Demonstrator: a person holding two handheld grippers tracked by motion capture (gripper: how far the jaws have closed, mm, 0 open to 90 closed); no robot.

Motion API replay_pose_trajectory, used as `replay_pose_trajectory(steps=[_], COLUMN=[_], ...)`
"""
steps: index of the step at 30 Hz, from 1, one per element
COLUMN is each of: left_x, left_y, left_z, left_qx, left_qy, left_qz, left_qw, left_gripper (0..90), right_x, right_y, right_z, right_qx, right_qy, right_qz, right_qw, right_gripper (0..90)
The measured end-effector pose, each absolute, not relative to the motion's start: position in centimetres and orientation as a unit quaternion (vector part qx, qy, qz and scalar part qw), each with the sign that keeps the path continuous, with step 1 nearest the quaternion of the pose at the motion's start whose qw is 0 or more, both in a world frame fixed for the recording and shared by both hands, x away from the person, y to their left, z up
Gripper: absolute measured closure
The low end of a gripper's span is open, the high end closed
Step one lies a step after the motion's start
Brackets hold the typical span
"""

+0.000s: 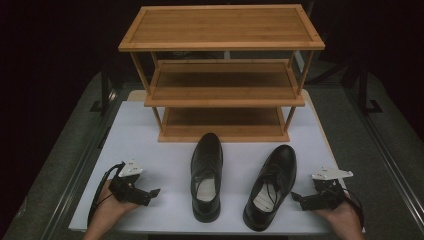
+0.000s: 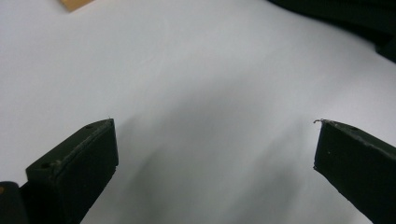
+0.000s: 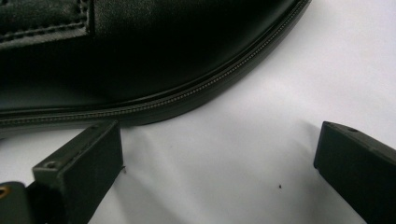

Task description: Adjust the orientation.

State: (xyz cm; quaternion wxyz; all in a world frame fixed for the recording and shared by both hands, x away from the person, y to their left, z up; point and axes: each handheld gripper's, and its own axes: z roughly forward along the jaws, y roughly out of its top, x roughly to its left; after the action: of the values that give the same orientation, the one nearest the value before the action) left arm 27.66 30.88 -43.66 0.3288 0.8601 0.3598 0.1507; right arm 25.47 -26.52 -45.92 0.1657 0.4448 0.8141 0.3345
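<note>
Black jaws of our right gripper (image 1: 300, 199) stand wide apart with nothing between them, low over the white table top (image 1: 165, 165), just beside the right-hand glossy black leather lace-up shoe (image 1: 271, 185), whose stitched welt (image 3: 196, 93) fills the right gripper view; our left gripper (image 1: 150, 194) also stands spread and empty, well apart from the left-hand black leather shoe (image 1: 207, 175); both shoes lie toes toward the three-tier bamboo rack (image 1: 222, 75); we judge the grip should take the firm heel or collar, not the slick side, then lift level toward a shelf
</note>
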Motion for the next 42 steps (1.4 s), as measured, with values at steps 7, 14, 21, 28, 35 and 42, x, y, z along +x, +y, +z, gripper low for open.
replay_pose_trajectory(steps=[7,14,21,28,35,42], left_x=[27.0,27.1,27.1,27.1,27.1,27.1], left_y=[32.6,32.8,32.8,32.8,32.8,32.8], left_z=[-44.7,-45.1,-45.1,-45.1,-45.1,-45.1], left_qx=[0.855,0.851,0.85,0.85,0.85,0.85], left_qy=[0.374,0.375,0.375,0.375,0.376,0.376], left_qz=[0.155,0.154,0.156,0.155,0.154,0.156], left_qw=[0.325,0.334,0.335,0.335,0.334,0.335], left_gripper=[0.0,0.0,0.0,0.0,0.0,0.0], right_x=[25.5,25.1,23.5,21.2,20.8,21.8], right_y=[-26.6,-26.7,-26.5,-26.1,-24.8,-24.3], right_z=[-45.9,-45.7,-45.1,-44.1,-44.1,-44.2], right_qx=[0.446,0.443,0.436,0.418,0.365,0.361], right_qy=[0.813,0.814,0.815,0.812,0.831,0.834], right_qz=[0.337,0.343,0.35,0.381,0.408,0.409], right_qw=[0.162,0.153,0.152,0.145,0.097,0.086], right_gripper=[1.0,1.0,1.3,24.5,78.8,89.7])
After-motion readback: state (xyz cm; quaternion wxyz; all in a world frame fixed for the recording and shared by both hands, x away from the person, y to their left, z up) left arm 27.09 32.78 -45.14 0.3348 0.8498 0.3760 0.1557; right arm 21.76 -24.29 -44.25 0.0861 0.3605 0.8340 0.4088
